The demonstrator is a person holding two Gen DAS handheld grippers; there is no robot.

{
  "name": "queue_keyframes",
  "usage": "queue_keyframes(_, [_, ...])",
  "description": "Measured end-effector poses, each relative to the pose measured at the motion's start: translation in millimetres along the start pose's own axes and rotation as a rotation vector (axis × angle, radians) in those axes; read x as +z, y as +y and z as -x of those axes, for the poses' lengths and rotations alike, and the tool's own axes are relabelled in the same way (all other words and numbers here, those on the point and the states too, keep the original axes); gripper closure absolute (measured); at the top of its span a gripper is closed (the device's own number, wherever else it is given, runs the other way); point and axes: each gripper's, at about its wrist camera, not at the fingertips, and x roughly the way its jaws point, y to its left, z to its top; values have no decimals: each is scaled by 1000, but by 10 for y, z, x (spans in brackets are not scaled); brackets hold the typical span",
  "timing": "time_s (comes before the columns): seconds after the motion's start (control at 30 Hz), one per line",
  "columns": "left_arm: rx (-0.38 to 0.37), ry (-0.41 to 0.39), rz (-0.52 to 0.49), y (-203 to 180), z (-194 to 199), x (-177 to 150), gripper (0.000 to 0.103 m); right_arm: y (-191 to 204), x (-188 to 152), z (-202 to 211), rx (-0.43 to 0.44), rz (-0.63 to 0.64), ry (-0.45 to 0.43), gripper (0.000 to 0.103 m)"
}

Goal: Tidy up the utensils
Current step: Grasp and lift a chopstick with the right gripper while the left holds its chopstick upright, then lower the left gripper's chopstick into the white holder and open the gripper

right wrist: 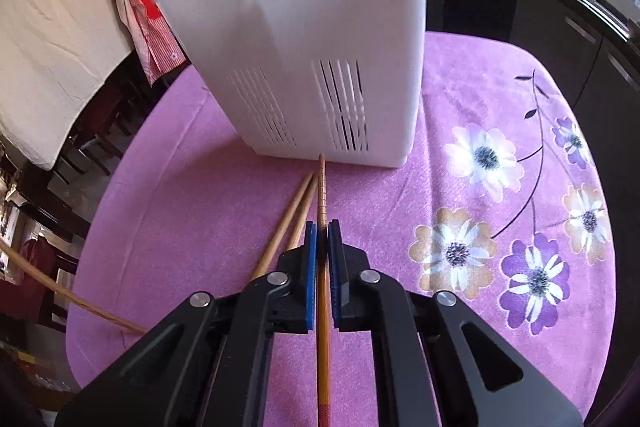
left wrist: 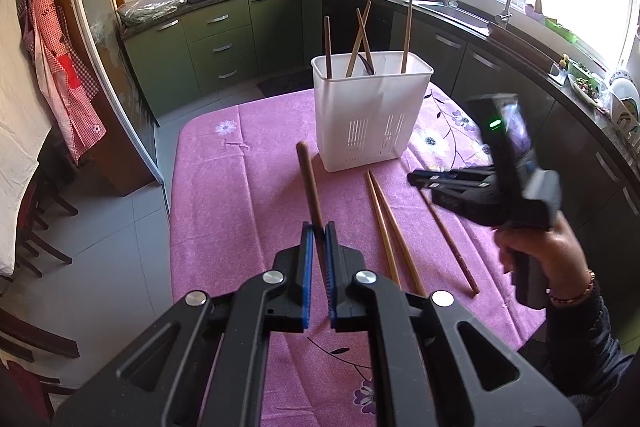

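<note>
While each gripper clamps one chopstick, left gripper (left wrist: pixel 319 231) and right gripper (right wrist: pixel 322 231), two chopsticks (left wrist: pixel 390 223) lie beside the white holder (left wrist: pixel 372 115), which holds perhaps four.

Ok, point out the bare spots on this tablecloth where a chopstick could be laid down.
Free: the pink tablecloth left of the white utensil holder and of the left gripper, and the flowered stretch right of the holder. Crowded: just in front of the holder, where the loose chopstick pair lies beside the right gripper.
</note>
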Motion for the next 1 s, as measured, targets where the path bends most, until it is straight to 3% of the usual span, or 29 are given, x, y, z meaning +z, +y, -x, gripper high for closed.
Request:
queue_keyframes(0.17, [1, -1, -11, -45, 9, -6, 97, 48, -82, 826, 42, 28, -205, 96])
queue_keyframes(0.33, [4, -5, -23, -88, 26, -23, 97, 131, -322, 1457, 34, 85, -336, 96])
queue_keyframes(0.47, [5, -6, -24, -102, 31, -26, 97, 126, -506, 1659, 13, 111, -358, 96])
queue_keyframes(0.73, [7, -11, -22, -123, 59, 10, 98, 117, -554, 1705, 23, 110, -356, 96])
queue_keyframes(1.0, [-24, -49, -41, -188, 202, 335, 98, 114, -555, 1688, 33, 109, -355, 96])
